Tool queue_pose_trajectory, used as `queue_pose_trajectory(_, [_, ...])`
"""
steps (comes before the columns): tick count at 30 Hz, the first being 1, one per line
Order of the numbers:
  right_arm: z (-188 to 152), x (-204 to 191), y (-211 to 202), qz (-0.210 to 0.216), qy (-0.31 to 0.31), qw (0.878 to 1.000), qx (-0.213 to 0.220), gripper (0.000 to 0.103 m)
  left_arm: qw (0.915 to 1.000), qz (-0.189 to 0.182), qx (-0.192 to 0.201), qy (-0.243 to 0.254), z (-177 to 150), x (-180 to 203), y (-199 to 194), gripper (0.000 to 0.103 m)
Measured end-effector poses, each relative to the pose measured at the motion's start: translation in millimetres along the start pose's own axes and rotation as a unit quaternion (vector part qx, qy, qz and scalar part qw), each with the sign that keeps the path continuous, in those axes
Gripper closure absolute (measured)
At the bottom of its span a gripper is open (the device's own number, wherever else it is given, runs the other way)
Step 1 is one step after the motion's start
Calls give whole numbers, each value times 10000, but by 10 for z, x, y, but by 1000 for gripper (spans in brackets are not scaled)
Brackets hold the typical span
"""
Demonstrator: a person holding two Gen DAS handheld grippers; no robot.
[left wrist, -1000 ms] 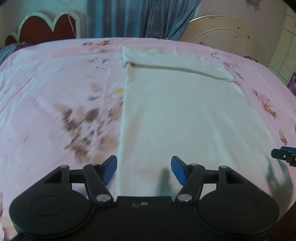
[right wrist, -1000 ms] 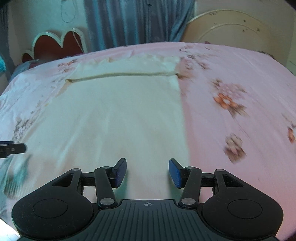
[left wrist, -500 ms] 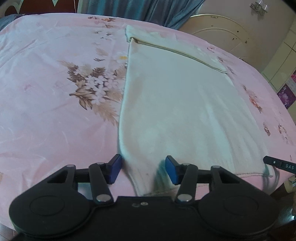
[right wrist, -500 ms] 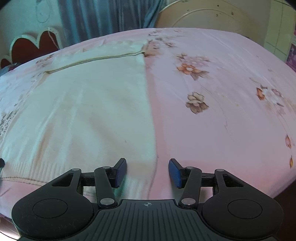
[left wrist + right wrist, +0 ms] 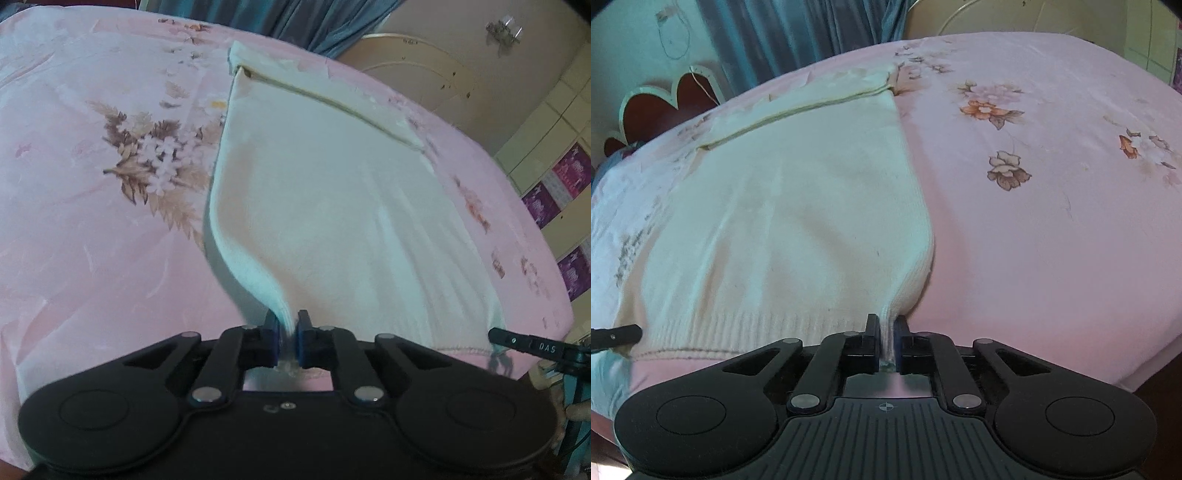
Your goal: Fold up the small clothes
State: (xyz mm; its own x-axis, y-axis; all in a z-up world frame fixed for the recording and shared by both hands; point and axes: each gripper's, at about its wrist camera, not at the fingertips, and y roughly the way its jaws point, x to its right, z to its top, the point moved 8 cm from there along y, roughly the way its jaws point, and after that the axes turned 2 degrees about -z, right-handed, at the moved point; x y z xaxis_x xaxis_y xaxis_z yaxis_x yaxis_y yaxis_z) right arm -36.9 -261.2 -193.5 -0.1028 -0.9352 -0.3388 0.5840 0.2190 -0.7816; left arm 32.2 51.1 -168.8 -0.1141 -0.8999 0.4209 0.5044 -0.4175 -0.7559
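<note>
We hold each hand-held gripper low at the bed's (image 5: 1052,229) 6 o'clock edge; left (image 5: 287,334) pinches the sweater's (image 5: 332,206) left hem corner, right (image 5: 886,338) pinches its right corner

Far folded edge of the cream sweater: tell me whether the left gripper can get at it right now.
Probably not yet. The left gripper is shut on the cream sweater at its near corner, so it is occupied; the far folded edge lies uncovered across the pink bedsheet.
</note>
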Motion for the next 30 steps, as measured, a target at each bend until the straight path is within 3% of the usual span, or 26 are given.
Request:
queue_pose_trajectory(6, [240,-70,-218,284,63,9986,444,97,9989,-169,433,59,278,120,-164,95])
queue_pose_trajectory(15, [1047,-188,-250,743,264,9915,1031,97,9936,-203,1086,219,1012,278,-231,95])
queue_pose_trajectory(30, [2496,-264,598,915,113,9848,1470,97,9868,92,1589,304,2209,280,445,95])
